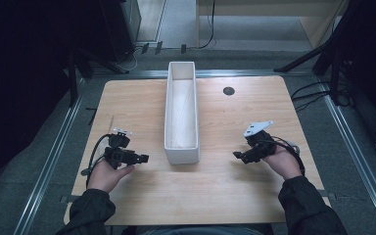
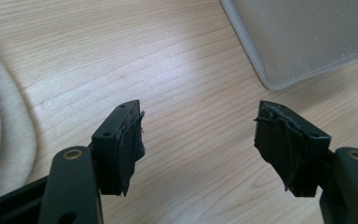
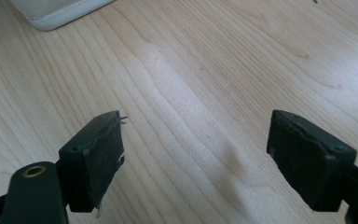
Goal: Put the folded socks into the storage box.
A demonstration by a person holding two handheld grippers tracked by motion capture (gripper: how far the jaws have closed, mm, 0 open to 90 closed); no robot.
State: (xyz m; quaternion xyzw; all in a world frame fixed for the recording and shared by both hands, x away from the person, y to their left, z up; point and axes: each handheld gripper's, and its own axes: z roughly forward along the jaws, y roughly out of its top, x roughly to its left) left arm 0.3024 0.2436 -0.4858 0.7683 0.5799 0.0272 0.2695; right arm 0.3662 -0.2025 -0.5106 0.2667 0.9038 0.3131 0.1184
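While you hold both grippers low over the table (image 1: 215,196), the left gripper (image 1: 144,158) and right gripper (image 1: 237,155) stand wide open and empty, the white tray (image 1: 181,149) between them.

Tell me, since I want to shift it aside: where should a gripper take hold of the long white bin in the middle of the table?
Probably a long side wall near its near end. The white bin stands upright and open-topped, too wide to span, but its thin rim would fit between open jaws. Come from above, one jaw inside and one outside; the left gripper and the right gripper both lie open beside that end.
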